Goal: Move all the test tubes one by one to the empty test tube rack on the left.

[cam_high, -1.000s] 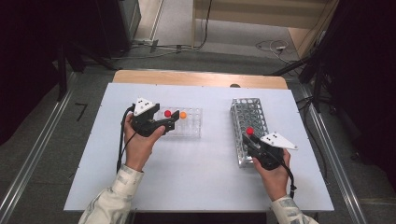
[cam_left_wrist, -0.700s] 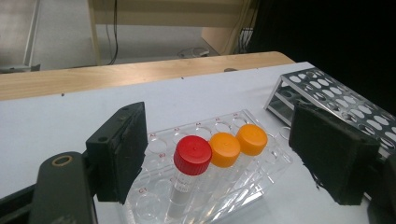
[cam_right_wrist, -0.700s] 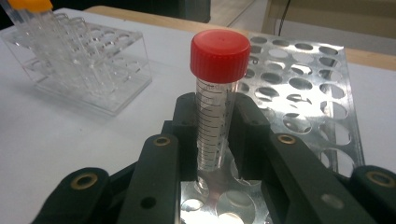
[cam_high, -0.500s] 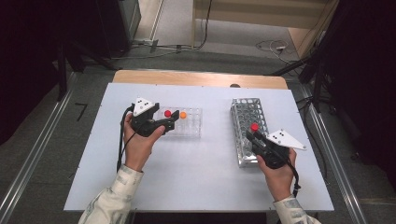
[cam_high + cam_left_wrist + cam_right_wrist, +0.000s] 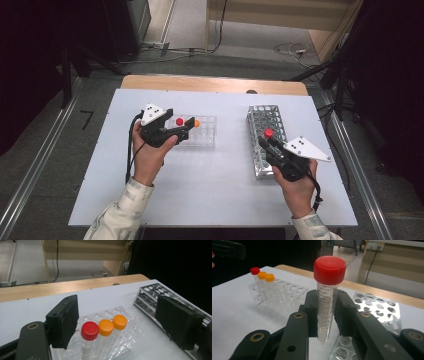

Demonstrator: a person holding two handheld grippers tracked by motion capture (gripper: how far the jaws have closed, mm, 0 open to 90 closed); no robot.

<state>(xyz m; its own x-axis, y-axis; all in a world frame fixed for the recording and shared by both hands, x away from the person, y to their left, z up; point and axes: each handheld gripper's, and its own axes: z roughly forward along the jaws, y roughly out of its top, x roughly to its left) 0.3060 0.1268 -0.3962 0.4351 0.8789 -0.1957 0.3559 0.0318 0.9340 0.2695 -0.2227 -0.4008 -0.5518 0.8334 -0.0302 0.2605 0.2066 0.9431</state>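
Note:
My right gripper (image 5: 268, 143) is shut on a clear graduated tube with a red cap (image 5: 269, 133) and holds it upright over the near part of the metal rack (image 5: 262, 117). In the right gripper view the pads clamp the tube (image 5: 325, 307) below its cap, and its pointed tip hangs free above the rack (image 5: 377, 305). My left gripper (image 5: 178, 124) stands open at the clear plastic rack (image 5: 206, 134). Between its wide jaws in the left gripper view stand a red-capped tube (image 5: 89, 330) and two orange-capped tubes (image 5: 105, 327), untouched.
The white tabletop (image 5: 215, 185) has bare room in front of both racks and between them. A wooden strip (image 5: 210, 84) runs along the table's far edge. Rails flank the table, and cables lie on the floor beyond it.
My right gripper has risen with the red-capped tube, lifting it higher over the metal rack. The left gripper has stayed where it was, jaws unchanged.

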